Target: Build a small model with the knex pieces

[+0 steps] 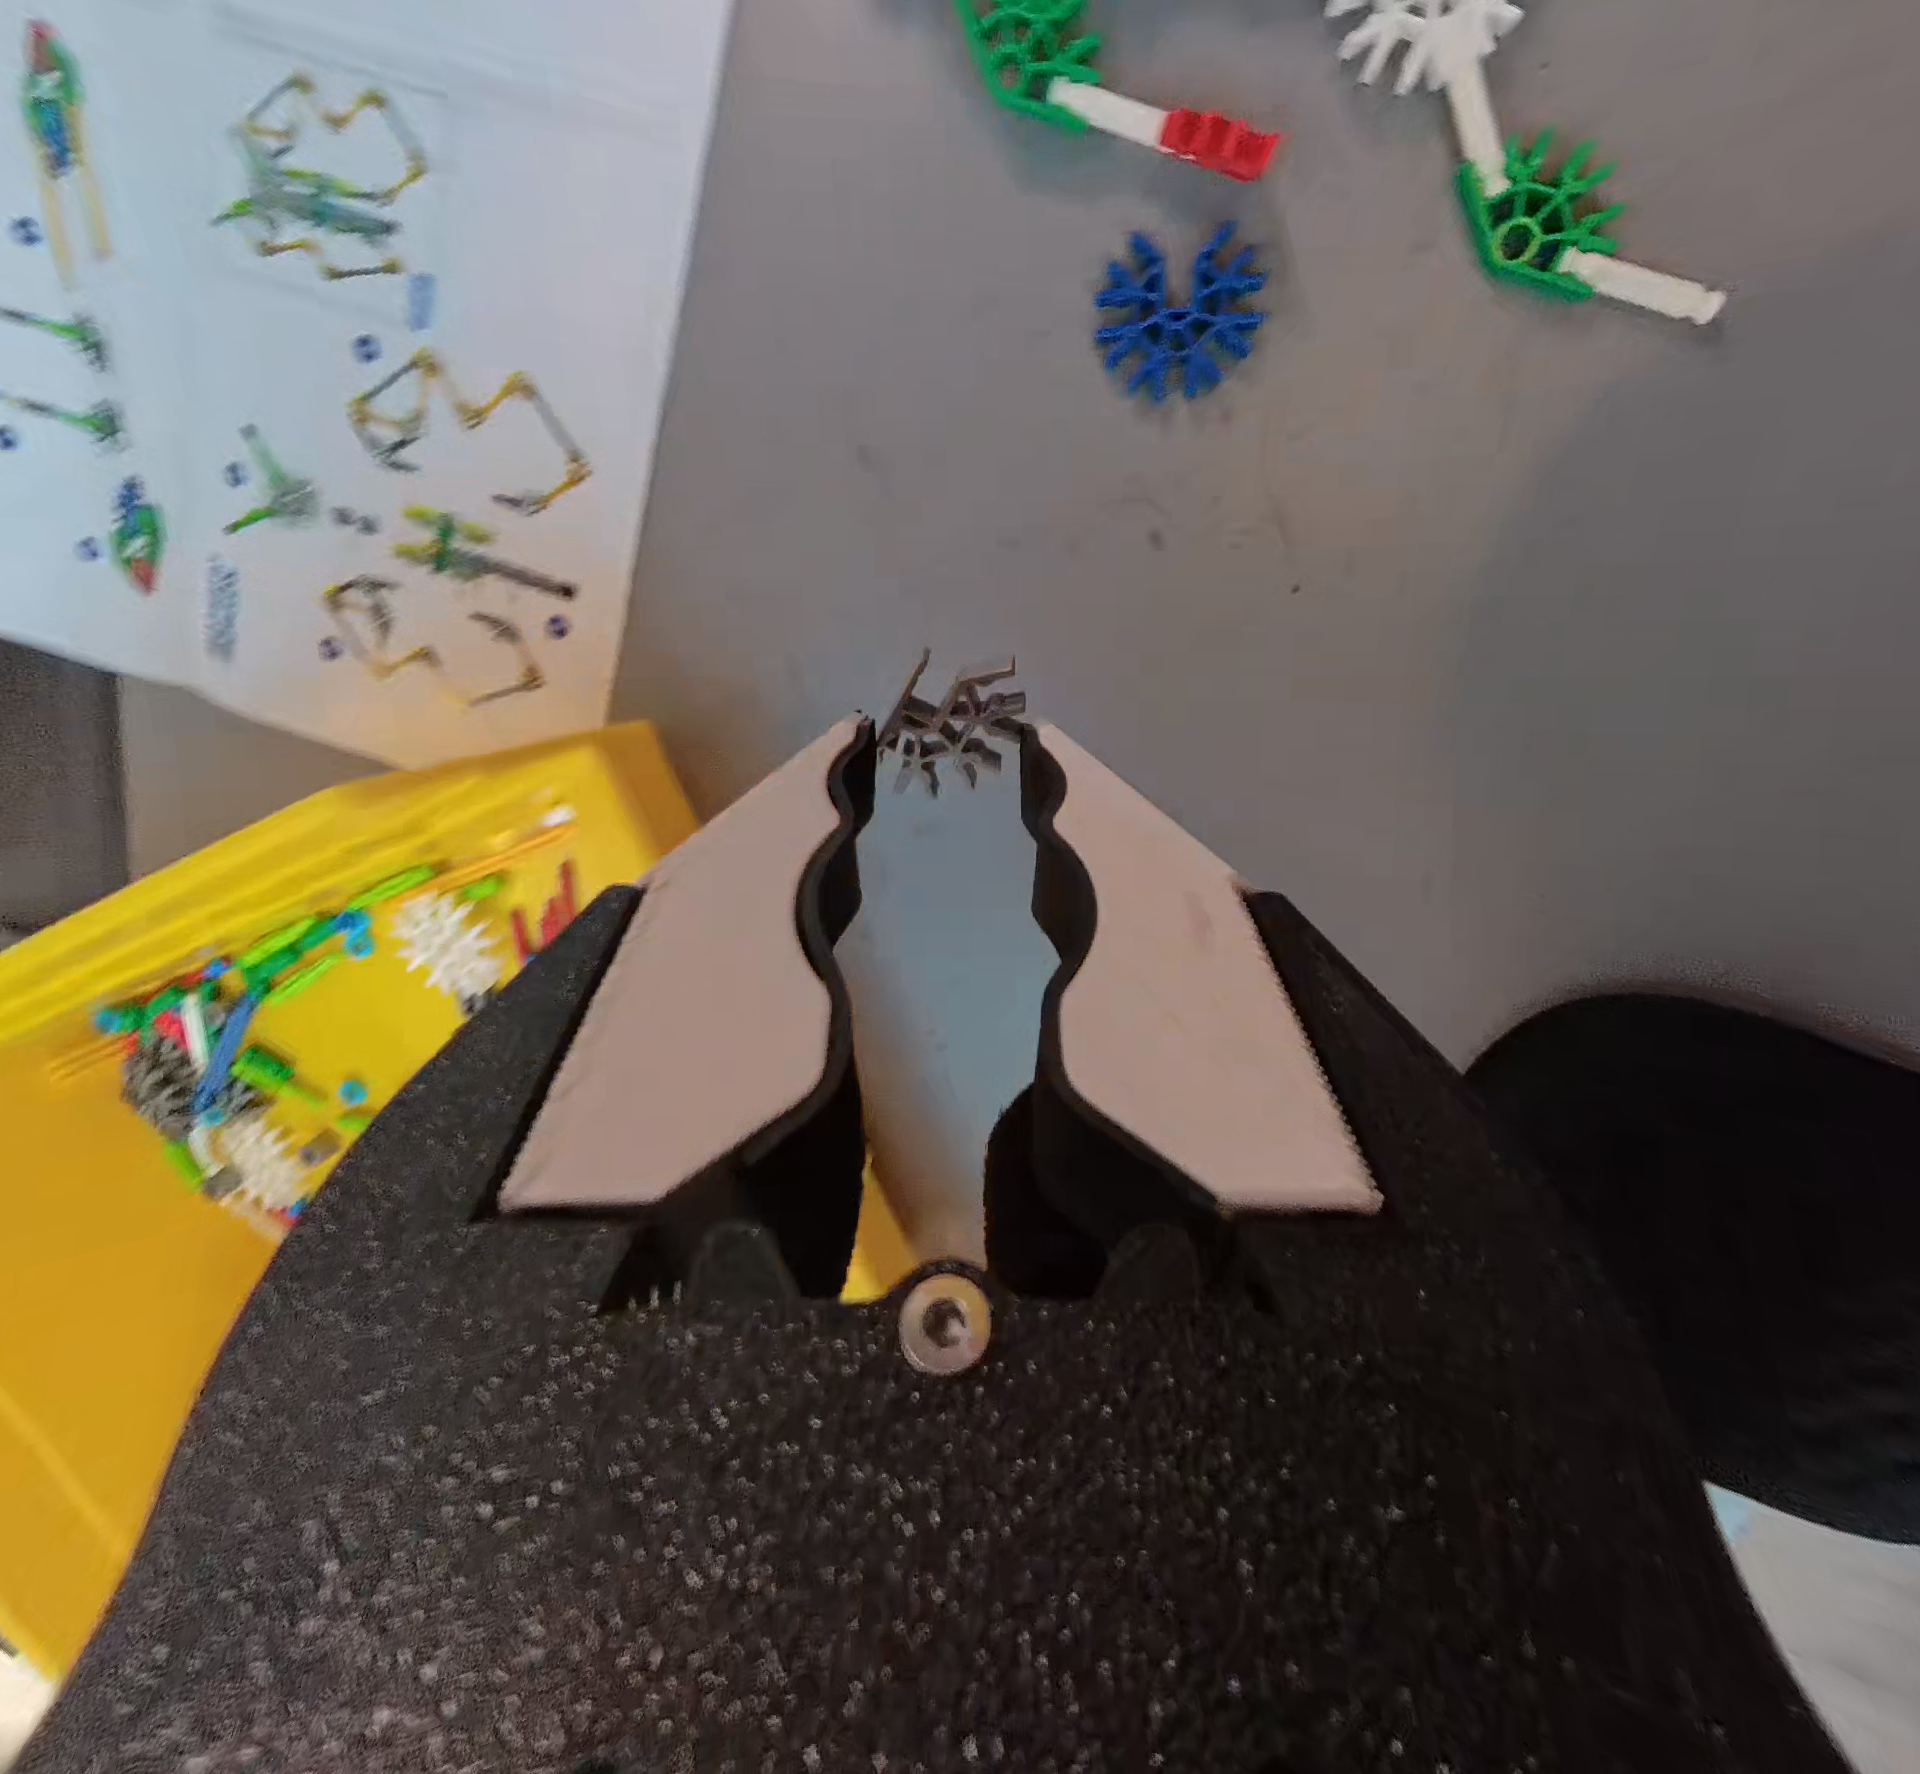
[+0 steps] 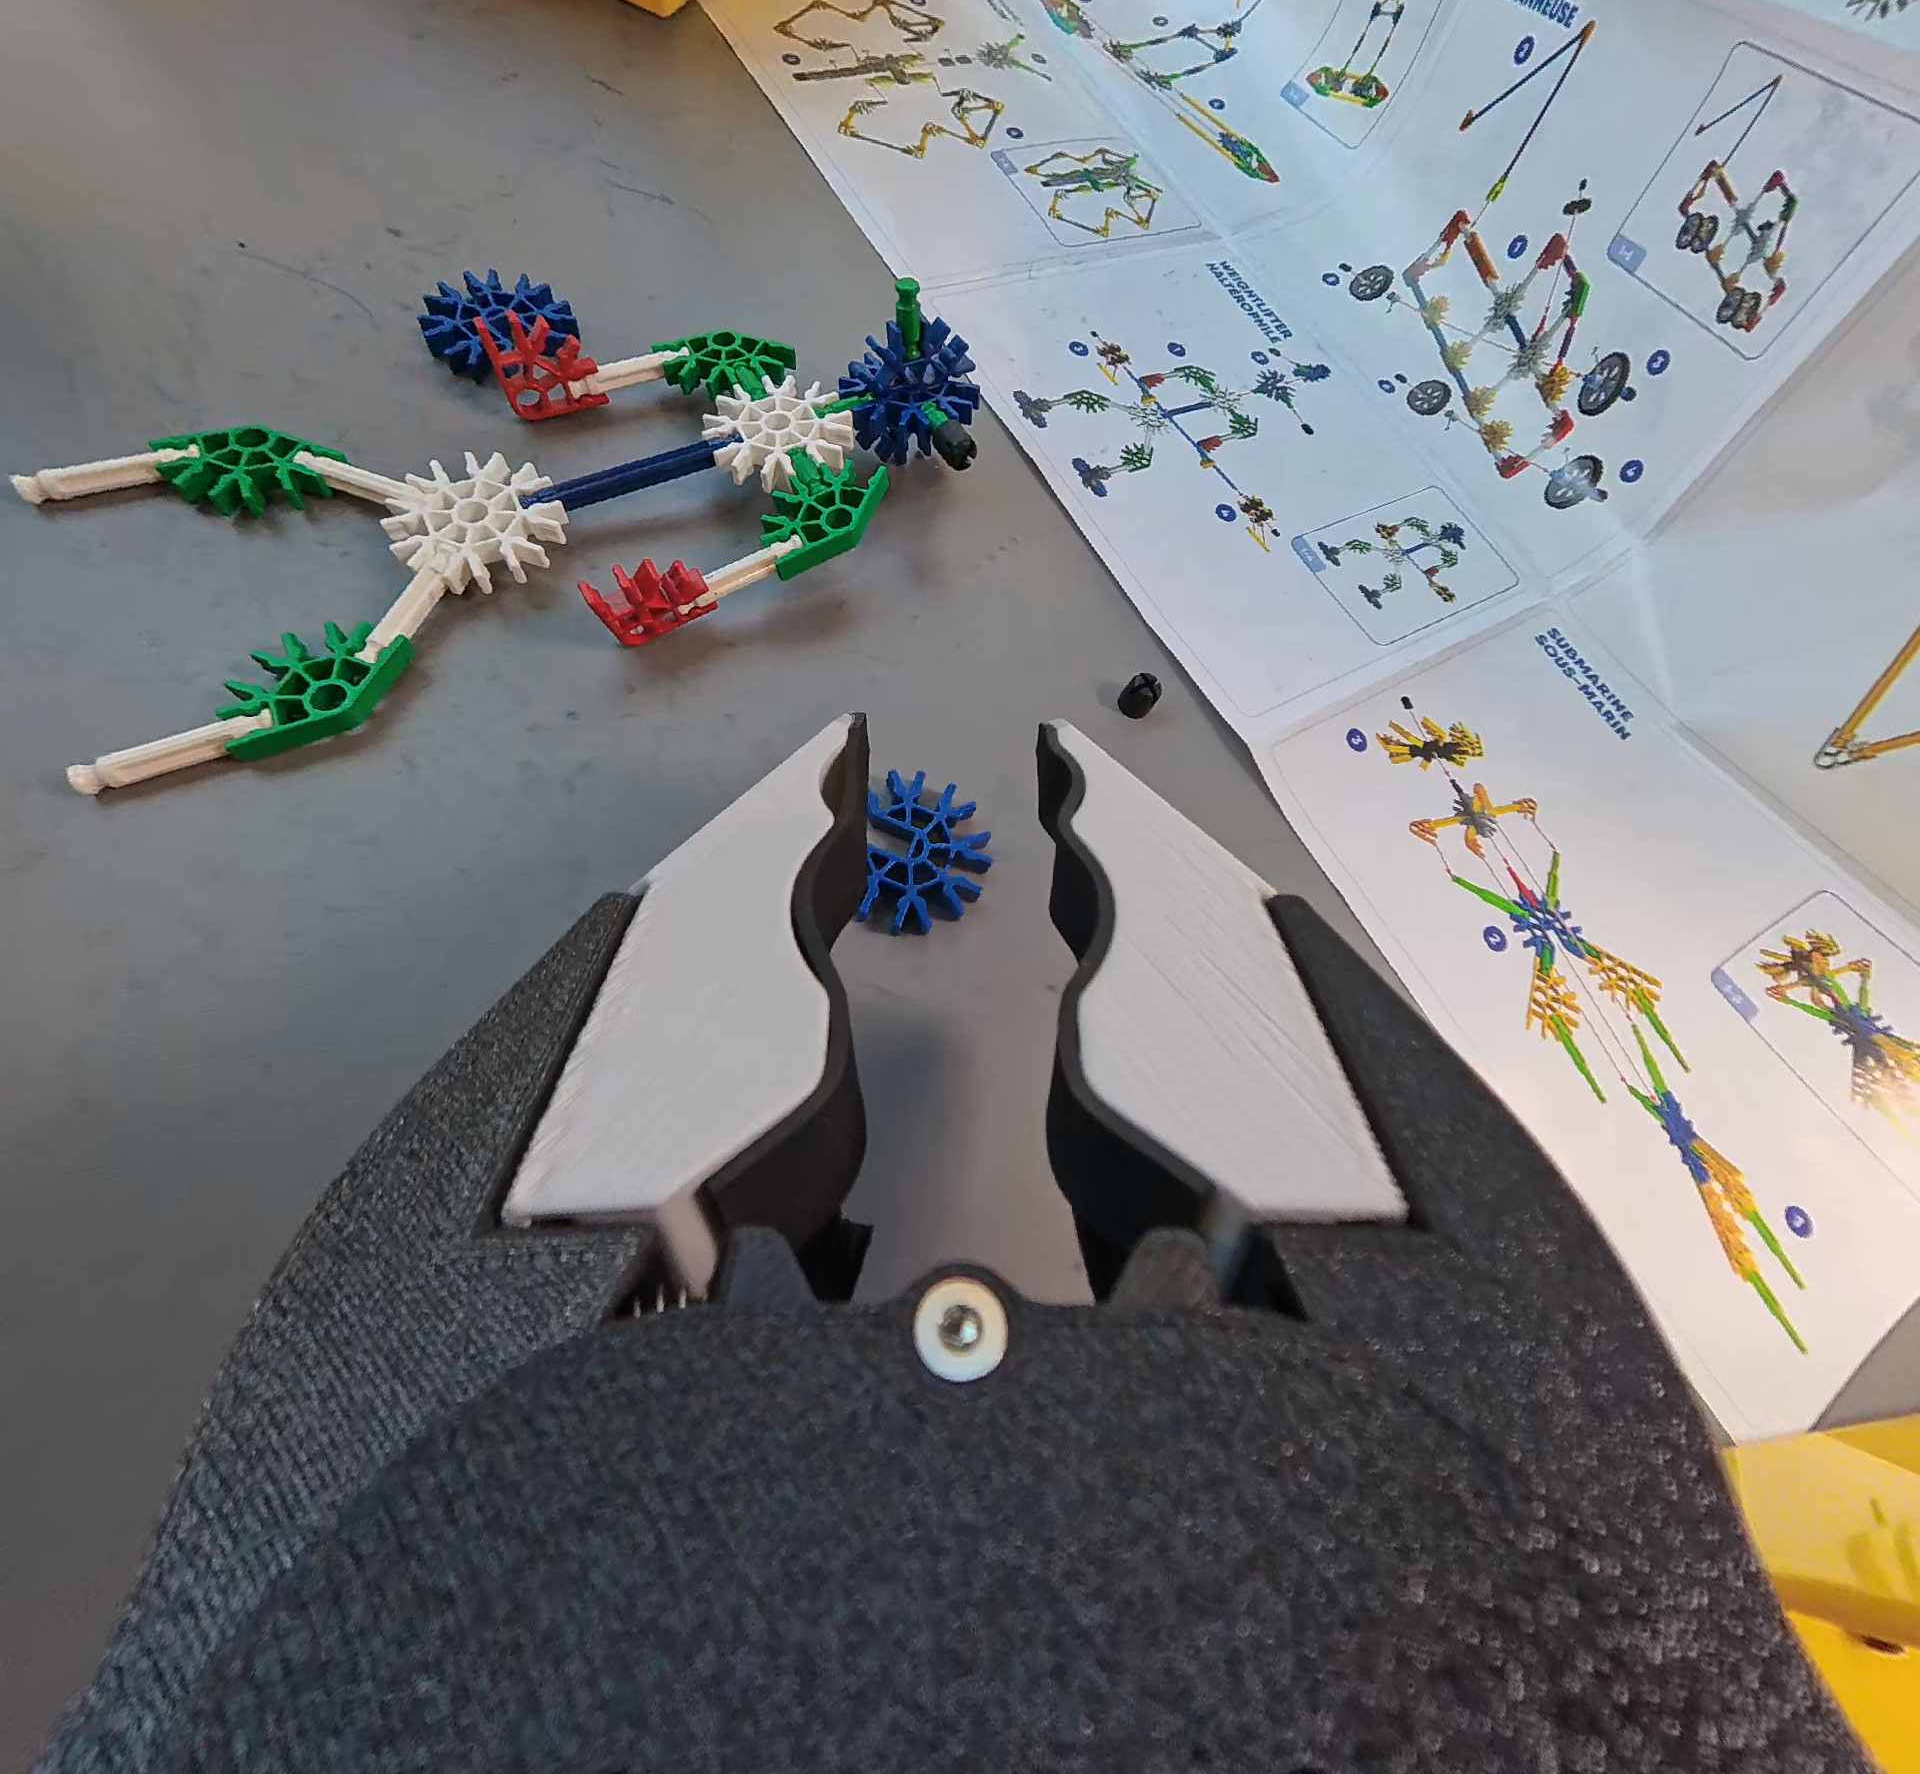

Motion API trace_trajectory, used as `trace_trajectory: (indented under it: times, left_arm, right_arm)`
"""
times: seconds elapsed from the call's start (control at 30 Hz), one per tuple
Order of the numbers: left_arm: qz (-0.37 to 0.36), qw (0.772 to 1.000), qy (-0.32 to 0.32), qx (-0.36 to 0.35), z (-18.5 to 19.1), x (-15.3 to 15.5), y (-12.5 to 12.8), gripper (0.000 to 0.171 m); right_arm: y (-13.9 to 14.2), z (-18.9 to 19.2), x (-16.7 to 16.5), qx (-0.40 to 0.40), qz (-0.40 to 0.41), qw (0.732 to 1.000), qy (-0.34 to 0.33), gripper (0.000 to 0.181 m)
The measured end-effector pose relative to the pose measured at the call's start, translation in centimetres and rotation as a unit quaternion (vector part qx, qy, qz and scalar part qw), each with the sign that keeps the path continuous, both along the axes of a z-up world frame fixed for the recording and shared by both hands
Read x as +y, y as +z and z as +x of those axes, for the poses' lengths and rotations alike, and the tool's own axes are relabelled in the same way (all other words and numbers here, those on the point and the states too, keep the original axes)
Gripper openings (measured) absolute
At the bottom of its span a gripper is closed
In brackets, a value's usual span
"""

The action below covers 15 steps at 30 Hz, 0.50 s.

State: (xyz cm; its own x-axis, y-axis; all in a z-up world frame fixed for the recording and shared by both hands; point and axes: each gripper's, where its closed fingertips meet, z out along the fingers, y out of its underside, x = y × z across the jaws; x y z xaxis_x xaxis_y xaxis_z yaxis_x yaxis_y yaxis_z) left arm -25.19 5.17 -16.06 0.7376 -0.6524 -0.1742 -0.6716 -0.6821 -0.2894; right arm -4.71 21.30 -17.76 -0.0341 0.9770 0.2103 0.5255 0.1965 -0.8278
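A grey connector (image 1: pixel 951 725) is pinched at the very tips of the left gripper (image 1: pixel 948 737), mid-frame in the left wrist view, held above the grey table (image 1: pixel 1299 685). The right gripper (image 2: pixel 951 737) is seen with jaws apart, nothing clamped; a blue connector (image 2: pixel 920 851) lies on the table between its fingers, close to the left finger, contact unclear. The built model (image 2: pixel 473 514) of white, green, red and blue parts is seen at left-centre of the right wrist view, well apart from both grippers. An instruction sheet (image 2: pixel 1455 581) fills the right side; a small black cap (image 2: pixel 1139 694) sits just beside its edge. A yellow bin (image 1: pixel 125 1153) of parts is seen lower left in the left view.

Risks, as judged: the grey connector is held only by the tips, so it could slip or twist out. The blue connector could be pushed sideways if the jaws close off-centre.
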Motion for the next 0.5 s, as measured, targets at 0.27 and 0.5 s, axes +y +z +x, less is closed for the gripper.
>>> trace_trajectory:
  times: [0.27, 0.5]
  left_arm:
    - [-0.052, 0.998, -0.031, -0.032, 4.0, -1.7, -5.6, 0.027]
    - [0.076, 0.996, 0.05, -0.023, -2.6, 0.6, 3.5, 0.03]
  right_arm:
    - [0.7, 0.3, 0.9, 0.018, -0.012, 1.0, -0.016, 0.031]
    - [0.8, 0.2, 0.6, 0.017, -0.005, 1.0, -0.011, 0.03]
